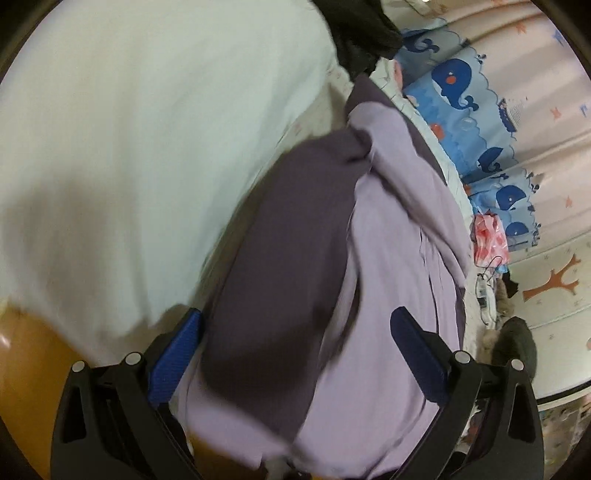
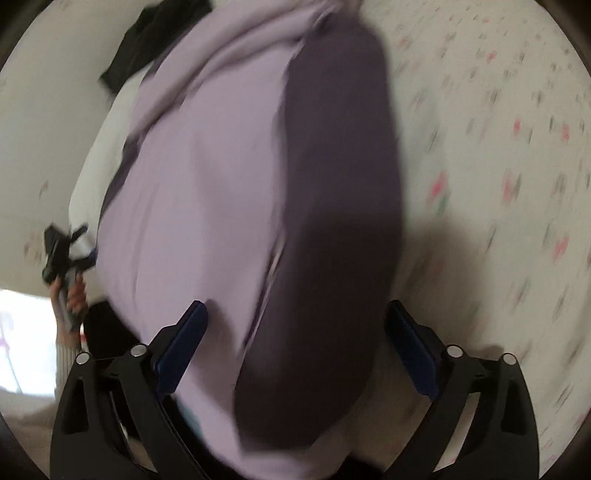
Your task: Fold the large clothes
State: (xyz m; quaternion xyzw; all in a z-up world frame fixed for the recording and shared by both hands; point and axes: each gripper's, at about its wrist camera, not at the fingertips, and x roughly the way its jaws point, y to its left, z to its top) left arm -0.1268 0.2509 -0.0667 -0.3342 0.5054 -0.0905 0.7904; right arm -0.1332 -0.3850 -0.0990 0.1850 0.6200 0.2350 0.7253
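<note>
A large garment in light lilac (image 1: pixel 391 280) with dark purple panels (image 1: pixel 280 280) lies bunched on the bed. In the right wrist view the same garment (image 2: pixel 207 192) fills the middle, its dark panel (image 2: pixel 332 206) to the right. My left gripper (image 1: pixel 295 332) is open, its blue-padded fingers (image 1: pixel 177 354) standing apart on either side of the cloth. My right gripper (image 2: pixel 295 325) is open too, its fingers (image 2: pixel 184 343) spread over the garment. The left gripper (image 2: pixel 68 254) shows in the right wrist view, held in a hand at the garment's left edge. Both views are blurred.
A white quilt (image 1: pixel 129 166) lies to the left on the floral bedsheet (image 2: pixel 498 184). A black garment (image 1: pixel 362 29) lies at the far end. A whale-print curtain (image 1: pixel 461 92) and a pink bag (image 1: pixel 487 240) are beside the bed. A wooden floor (image 1: pixel 33 362) shows below.
</note>
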